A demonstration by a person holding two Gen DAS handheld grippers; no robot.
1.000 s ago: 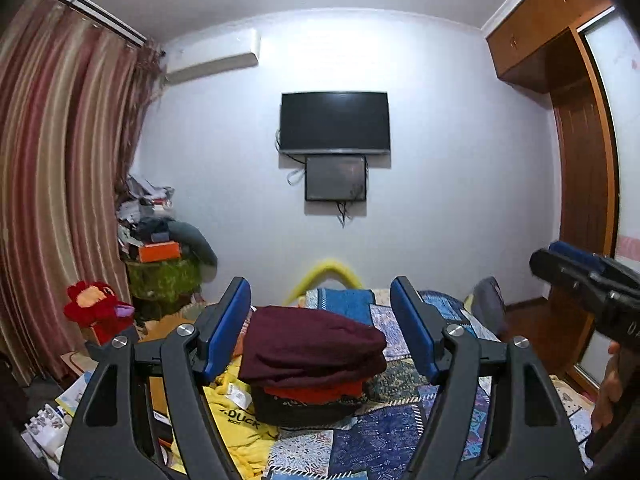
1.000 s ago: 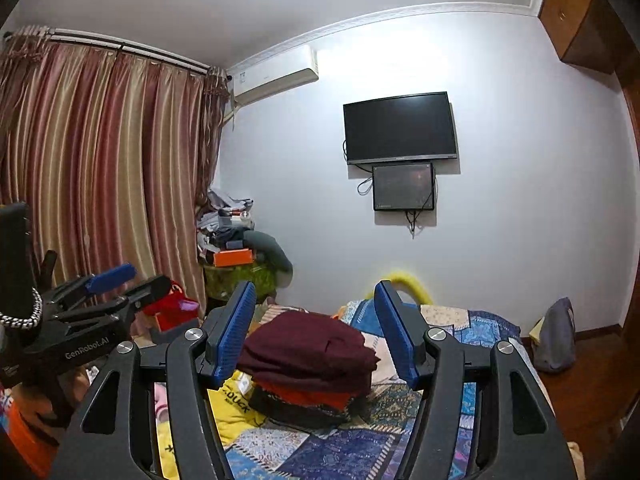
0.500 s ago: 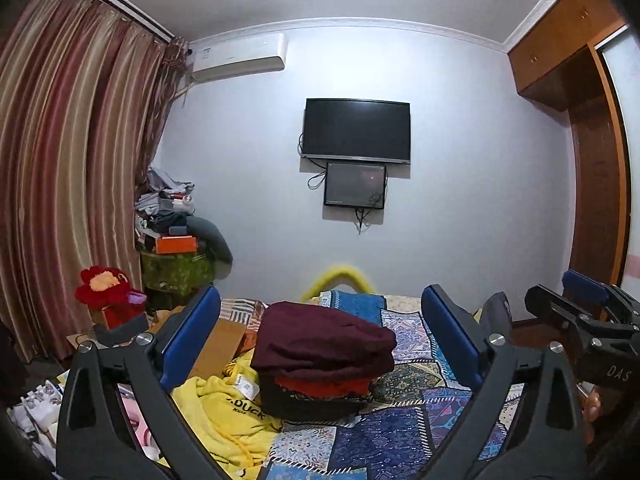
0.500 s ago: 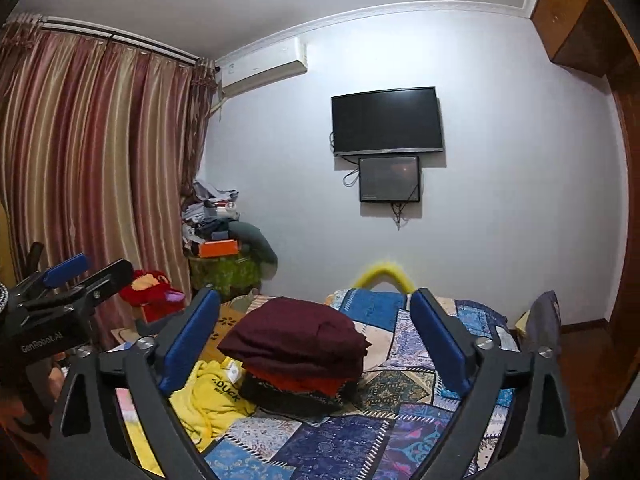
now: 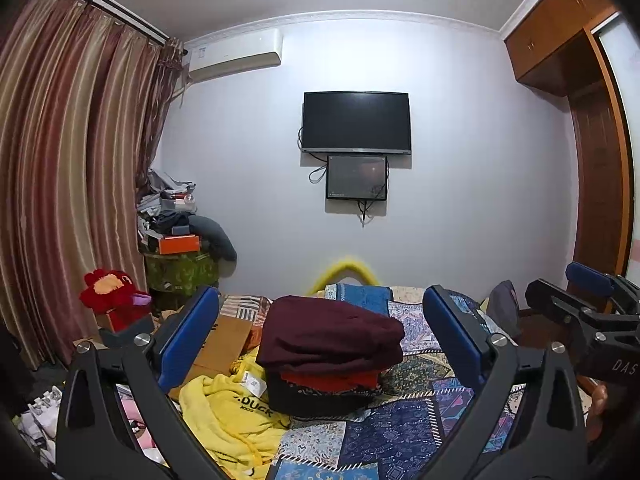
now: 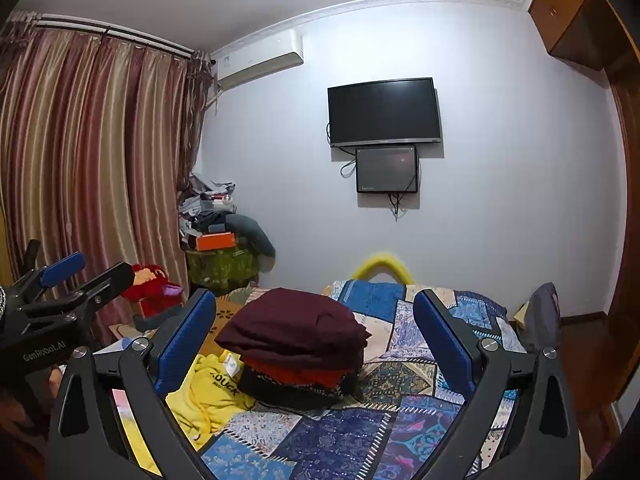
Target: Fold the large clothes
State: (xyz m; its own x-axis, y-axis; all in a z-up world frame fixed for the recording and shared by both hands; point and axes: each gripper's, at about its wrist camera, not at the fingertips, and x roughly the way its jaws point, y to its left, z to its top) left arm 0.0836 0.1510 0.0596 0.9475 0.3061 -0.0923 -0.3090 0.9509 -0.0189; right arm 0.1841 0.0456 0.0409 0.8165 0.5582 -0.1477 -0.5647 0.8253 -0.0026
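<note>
If the crumpled yellow cotton garment with black lettering [image 5: 228,408] is pulled carelessly, the neat stack of folded clothes topped by a maroon garment [image 5: 332,340] could be toppled, since the yellow cloth is pressed against the stack's base. A single layer may also be missed because of the bunching. The yellow garment is seen rumpled on the blue patchwork quilt [image 5: 392,436], left of the stack. The left gripper [image 5: 320,336] and right gripper [image 6: 316,334] have just been opened wide; nothing is held between their blue pads.

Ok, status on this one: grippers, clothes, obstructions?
Left gripper and right gripper just opened, empty. Folded stack on bed; yellow hoodie unfolded beside it. Nothing blocking.
</note>
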